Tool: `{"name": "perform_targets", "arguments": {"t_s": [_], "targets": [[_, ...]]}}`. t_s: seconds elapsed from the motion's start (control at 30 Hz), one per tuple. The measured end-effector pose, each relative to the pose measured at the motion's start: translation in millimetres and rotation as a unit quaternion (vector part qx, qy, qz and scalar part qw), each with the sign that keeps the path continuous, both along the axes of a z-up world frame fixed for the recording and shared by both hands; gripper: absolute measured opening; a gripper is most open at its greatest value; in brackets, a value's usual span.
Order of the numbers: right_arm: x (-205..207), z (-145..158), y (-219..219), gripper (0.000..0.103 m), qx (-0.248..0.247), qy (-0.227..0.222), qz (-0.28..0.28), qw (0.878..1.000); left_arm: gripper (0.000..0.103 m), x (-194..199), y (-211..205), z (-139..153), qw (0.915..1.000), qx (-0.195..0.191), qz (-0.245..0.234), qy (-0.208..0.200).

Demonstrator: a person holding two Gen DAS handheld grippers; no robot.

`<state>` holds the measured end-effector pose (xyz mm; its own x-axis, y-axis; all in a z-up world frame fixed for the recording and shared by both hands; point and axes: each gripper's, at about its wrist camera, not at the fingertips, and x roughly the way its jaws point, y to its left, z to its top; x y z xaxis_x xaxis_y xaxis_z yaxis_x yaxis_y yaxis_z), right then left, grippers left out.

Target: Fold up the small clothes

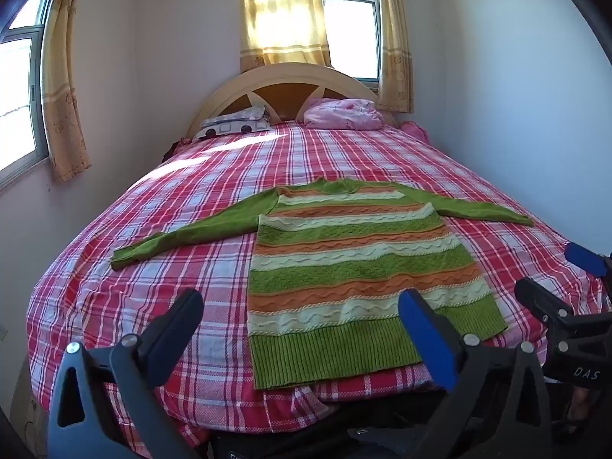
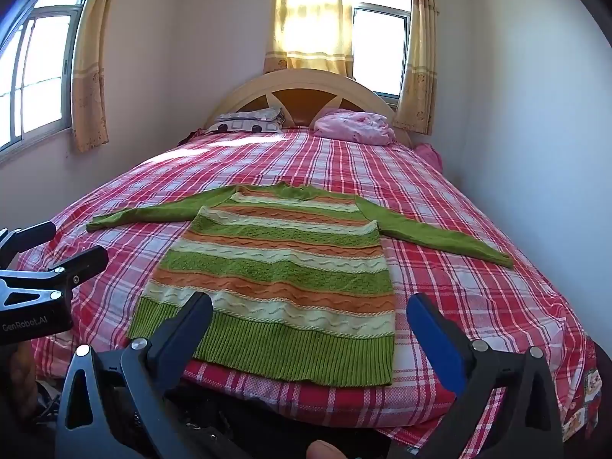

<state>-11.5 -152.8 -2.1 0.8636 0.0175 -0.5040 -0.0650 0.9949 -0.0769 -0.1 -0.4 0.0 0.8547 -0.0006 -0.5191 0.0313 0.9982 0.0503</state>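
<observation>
Sweater: the green, orange and cream striped knit sweater (image 1: 355,267) lies flat across the middle of both frames, hem toward you, collar toward the headboard, so every edge is open to a pinch.
Sleeves: both plain green sleeves (image 2: 440,237) are spread outward to left and right, likely so you can fold each one in over the body first.
Bed: the red and white plaid bedsheet (image 1: 153,267) gives you a broad flat surface; the pillows (image 2: 352,124) sit far back at upper centre, well clear.
Left gripper: your left gripper (image 1: 302,313) hovers low in its frame near the hem's left corner, fingers spread to their widest, holding nothing.
Right gripper: your right gripper (image 2: 310,313) hangs over the hem, equally wide and empty.
Stage: judged from this layout, folding has not begun.
</observation>
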Motion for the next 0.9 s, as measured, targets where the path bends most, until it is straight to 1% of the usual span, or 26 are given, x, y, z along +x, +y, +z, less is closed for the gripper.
{"name": "perform_targets", "arguments": {"t_s": [0.1,0.13,0.17,0.23,0.5,0.9], "targets": [[0.7,0.4,2.4,0.102,-0.001,0.002,0.0,1.0,0.103,-1.5,-1.9,0.5,1.0,0.004,-0.003,0.001],[1.3,0.2,2.0,0.102,-0.001,0.003,0.0,1.0,0.103,-3.6,1.1,-0.5,1.0,-0.003,-0.004,0.0],[1.4,-0.5,2.0,0.102,-0.001,0.003,-0.001,1.0,0.103,-1.1,-2.4,-0.8,1.0,0.003,-0.001,0.007],[1.3,-0.5,1.5,0.102,0.0,0.003,-0.001,1.0,0.103,-0.3,-0.9,-1.2,0.9999,0.0,-0.002,0.01],[2.1,-2.1,1.3,0.102,0.001,0.004,-0.001,1.0,0.103,3.5,-3.6,-6.4,0.9999,-0.002,-0.001,0.011],[3.6,-2.6,0.2,0.102,0.004,0.003,-0.004,1.0,0.103,3.2,-0.5,-5.5,0.9999,-0.006,0.001,0.011]]}}
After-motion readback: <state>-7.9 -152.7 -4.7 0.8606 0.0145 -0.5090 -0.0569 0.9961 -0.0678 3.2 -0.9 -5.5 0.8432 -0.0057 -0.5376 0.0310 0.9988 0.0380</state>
